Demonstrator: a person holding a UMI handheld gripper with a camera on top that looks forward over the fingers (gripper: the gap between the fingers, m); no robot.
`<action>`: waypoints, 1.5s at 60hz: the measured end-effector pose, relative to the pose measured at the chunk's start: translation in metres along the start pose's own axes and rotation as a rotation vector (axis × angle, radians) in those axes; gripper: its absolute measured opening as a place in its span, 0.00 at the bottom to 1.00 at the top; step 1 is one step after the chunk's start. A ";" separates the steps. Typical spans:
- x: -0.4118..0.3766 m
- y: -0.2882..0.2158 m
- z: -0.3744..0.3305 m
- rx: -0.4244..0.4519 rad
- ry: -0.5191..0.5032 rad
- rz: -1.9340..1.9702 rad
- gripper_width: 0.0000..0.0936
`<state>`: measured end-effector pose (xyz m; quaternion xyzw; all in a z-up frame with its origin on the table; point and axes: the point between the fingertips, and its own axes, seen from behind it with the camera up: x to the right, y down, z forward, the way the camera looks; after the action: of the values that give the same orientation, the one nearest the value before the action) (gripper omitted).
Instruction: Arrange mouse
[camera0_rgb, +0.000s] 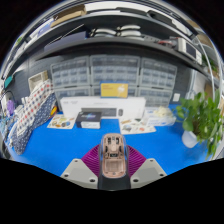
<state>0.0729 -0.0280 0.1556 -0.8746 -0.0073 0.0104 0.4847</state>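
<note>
The gripper (113, 160) is closed on a mouse (113, 152) — its two pale fingers (80, 172) angle inward and the purple pads (96, 157) press against both flanks of the mouse. The mouse looks translucent pinkish-brown, with a scroll wheel showing near its front, and it points away from the camera along the fingers. Whether it rests on the blue table (60, 148) or is lifted just above it cannot be told.

Beyond the fingers the blue surface stretches bare towards the far edge of the table. There, a small toy-like object (89, 121) sits roughly in line with the gripper, with scattered flat items (137, 126) just beside it. Behind these stands a white printer-like box (100, 104) with a yellow label (114, 90) above it — backed by a wall of small grey drawer cabinets (120, 72) under dark shelves (100, 40). At the right edge of the table a green potted plant (200, 118) stands. At the left edge, a patterned checked cloth (32, 108) hangs.
</note>
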 end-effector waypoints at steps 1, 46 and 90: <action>-0.006 0.006 0.003 -0.010 -0.010 0.002 0.34; -0.034 0.167 0.058 -0.246 -0.011 0.017 0.65; 0.104 0.071 -0.123 -0.018 0.000 0.015 0.90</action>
<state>0.1799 -0.1674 0.1593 -0.8789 -0.0009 0.0138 0.4768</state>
